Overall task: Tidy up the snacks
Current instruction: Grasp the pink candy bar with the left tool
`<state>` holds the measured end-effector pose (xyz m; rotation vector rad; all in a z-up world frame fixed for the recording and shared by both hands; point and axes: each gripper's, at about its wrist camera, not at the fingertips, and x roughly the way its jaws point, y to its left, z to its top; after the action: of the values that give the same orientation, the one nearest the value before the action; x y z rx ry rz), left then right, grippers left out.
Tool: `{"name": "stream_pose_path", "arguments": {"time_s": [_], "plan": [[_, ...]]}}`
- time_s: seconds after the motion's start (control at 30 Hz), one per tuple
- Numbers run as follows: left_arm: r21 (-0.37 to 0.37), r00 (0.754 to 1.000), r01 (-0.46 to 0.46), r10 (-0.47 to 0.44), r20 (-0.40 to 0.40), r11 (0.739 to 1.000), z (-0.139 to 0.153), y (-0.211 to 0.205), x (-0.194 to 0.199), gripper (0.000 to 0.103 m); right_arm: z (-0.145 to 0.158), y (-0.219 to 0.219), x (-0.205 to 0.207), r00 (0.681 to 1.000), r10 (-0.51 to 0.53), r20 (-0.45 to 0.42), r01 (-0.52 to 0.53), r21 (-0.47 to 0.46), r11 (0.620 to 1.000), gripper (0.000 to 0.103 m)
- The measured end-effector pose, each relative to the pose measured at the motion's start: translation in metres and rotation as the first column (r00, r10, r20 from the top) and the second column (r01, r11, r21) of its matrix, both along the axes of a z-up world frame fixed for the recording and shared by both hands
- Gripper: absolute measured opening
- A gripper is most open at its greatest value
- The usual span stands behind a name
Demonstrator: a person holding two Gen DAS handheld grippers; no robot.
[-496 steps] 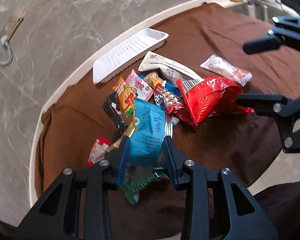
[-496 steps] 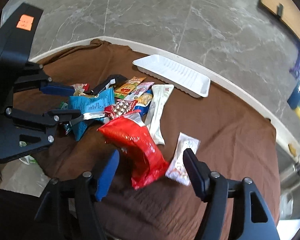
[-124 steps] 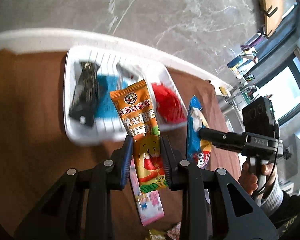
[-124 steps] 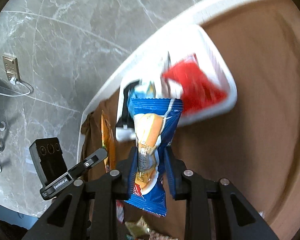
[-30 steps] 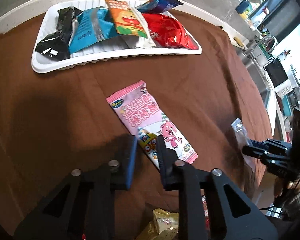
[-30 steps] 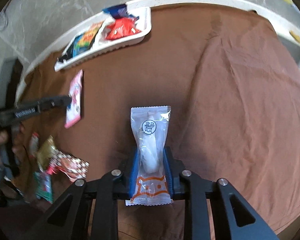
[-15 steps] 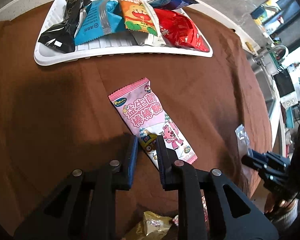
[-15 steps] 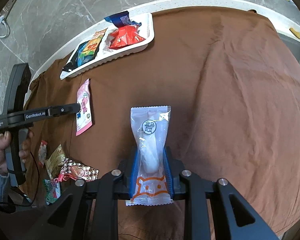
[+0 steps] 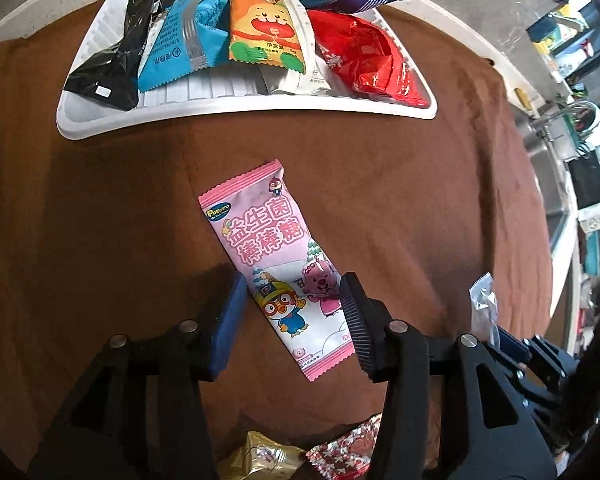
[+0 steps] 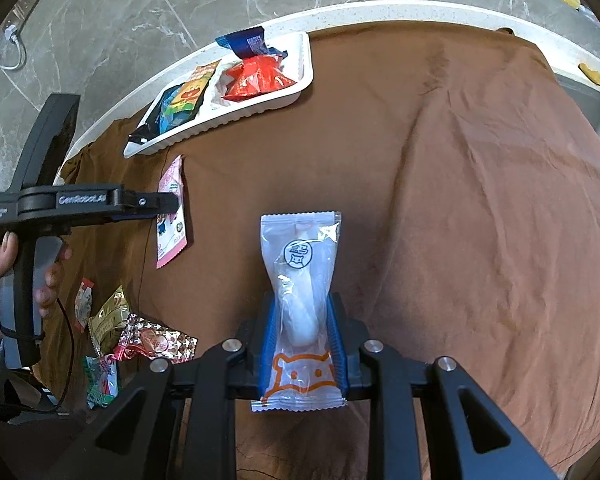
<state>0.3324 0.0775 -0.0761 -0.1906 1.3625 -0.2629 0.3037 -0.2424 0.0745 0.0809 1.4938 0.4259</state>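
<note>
A pink cartoon snack packet (image 9: pixel 278 264) lies flat on the brown cloth; it also shows in the right wrist view (image 10: pixel 171 212). My left gripper (image 9: pixel 294 292) is open, its fingers on either side of the packet's lower half. My right gripper (image 10: pixel 300 316) is shut on a clear white snack packet (image 10: pixel 300 276) and holds it over the cloth. The white tray (image 9: pixel 236 110) at the table's far edge holds black, blue, orange, white and red packets; it also shows in the right wrist view (image 10: pixel 260 108).
Loose gold, red-patterned and green wrappers (image 10: pixel 136 336) lie near the table's front left edge; two show in the left wrist view (image 9: pixel 300 456). The brown cloth (image 10: pixel 460 200) covers a round white-rimmed table. A sink and shelves (image 9: pixel 572 120) stand to the right.
My left gripper has opened wider around the pink packet and sits closer to it. My right gripper still holds the clear white packet in about the same place.
</note>
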Motion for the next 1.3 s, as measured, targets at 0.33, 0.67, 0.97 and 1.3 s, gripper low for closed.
{"name": "stream_pose_path", "arguments": {"time_s": [0.33, 0.67, 0.97, 1.3], "plan": [[0.102, 0.996, -0.082, 0.086, -0.038, 0.991, 0.000, -0.022, 0.005, 0.047, -0.003, 0.002, -0.006, 1.000, 0.022, 0.009, -0.022, 0.021, 1.000, 0.027], [0.232, 1.000, -0.003, -0.003, 0.023, 0.973, 0.000, -0.048, 0.002, 0.051, -0.003, 0.000, -0.010, 0.999, 0.024, 0.027, -0.025, 0.039, 0.999, 0.027], [0.159, 0.997, 0.045, -0.054, 0.057, 0.986, 0.010, -0.031, -0.005, 0.017, -0.003, -0.004, -0.009, 1.000, 0.008, 0.010, -0.009, 0.085, 0.996, 0.027], [0.037, 1.000, -0.013, 0.013, 0.000, 0.999, 0.004, 0.005, -0.012, 0.010, -0.006, -0.011, 0.006, 0.997, -0.062, -0.043, 0.067, 0.145, 0.987, 0.027]]}}
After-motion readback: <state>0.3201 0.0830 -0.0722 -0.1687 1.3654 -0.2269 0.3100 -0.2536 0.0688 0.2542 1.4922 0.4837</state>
